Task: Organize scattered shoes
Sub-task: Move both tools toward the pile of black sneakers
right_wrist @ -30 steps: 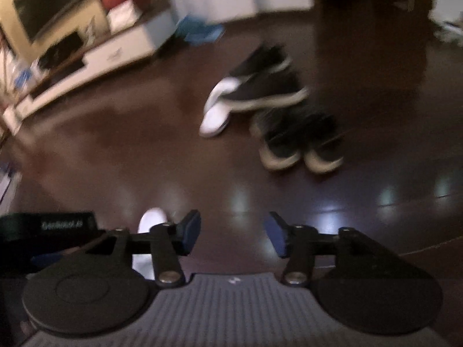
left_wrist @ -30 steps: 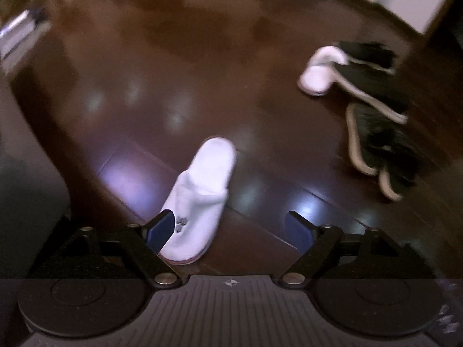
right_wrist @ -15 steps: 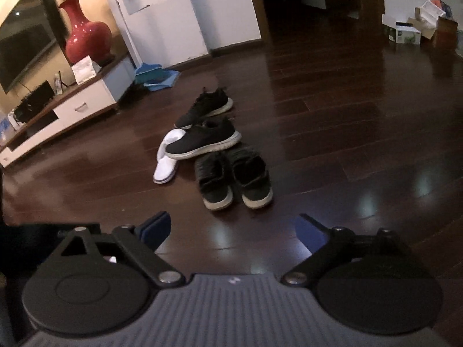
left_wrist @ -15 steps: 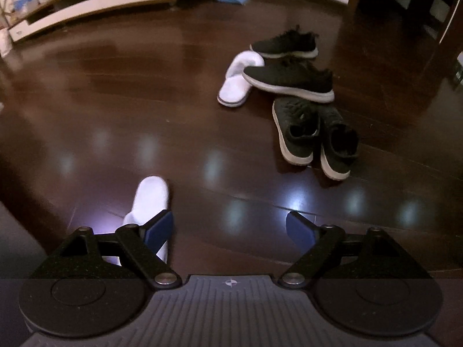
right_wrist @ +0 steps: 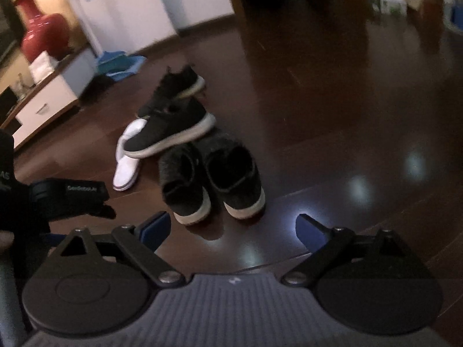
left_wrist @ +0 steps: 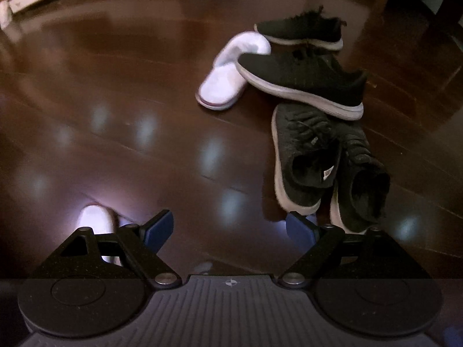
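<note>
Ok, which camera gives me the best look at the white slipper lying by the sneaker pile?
Left wrist: the white slipper shows nearly whole, only its toe edge tucked under a black sneaker. Right wrist shows it smaller, blurred and more covered.

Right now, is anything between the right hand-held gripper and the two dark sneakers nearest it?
Nothing visible: only bare dark wooden floor lies between the open right hand-held gripper and the two dark knit sneakers with pale soles, heels toward it.

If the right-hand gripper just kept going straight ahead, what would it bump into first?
Probably the pair of dark knit sneakers with pale soles, heels toward the right gripper. Its open jaws point at them across bare dark wood floor, though depth is hard to judge.
</note>
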